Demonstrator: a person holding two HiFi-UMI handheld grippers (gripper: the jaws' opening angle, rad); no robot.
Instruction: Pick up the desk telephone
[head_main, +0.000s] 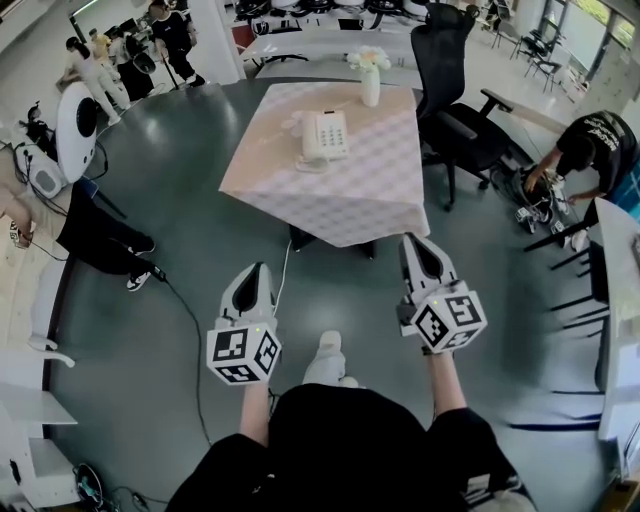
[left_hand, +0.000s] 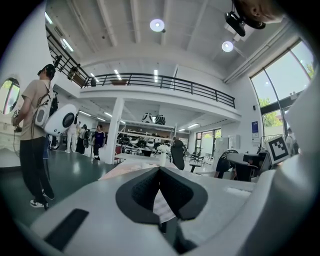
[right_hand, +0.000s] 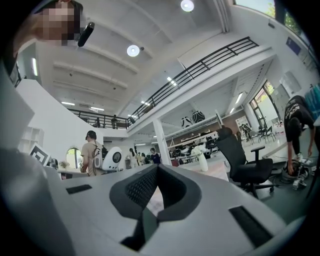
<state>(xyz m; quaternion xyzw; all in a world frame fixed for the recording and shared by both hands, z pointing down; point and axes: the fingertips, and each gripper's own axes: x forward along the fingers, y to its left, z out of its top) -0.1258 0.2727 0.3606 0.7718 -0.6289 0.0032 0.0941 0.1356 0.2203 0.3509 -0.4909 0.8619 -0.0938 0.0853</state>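
A white desk telephone (head_main: 322, 136) with its handset on the left lies on the table (head_main: 380, 205) under a pale checked cloth, ahead of me. My left gripper (head_main: 259, 270) is held out short of the table's near edge, jaws shut and empty. To its right my right gripper (head_main: 413, 243) reaches just to the cloth's near corner, also shut on nothing. In the left gripper view the tips (left_hand: 160, 170) meet in front of the table's cloth. In the right gripper view the closed tips (right_hand: 157, 168) point level toward the table; the phone is hidden in both gripper views.
A white vase of flowers (head_main: 370, 75) stands at the table's far side. A black office chair (head_main: 455, 100) sits right of the table. A person (head_main: 590, 150) crouches on the floor at the right. A cable (head_main: 180, 320) runs over the floor at the left. People stand behind at left.
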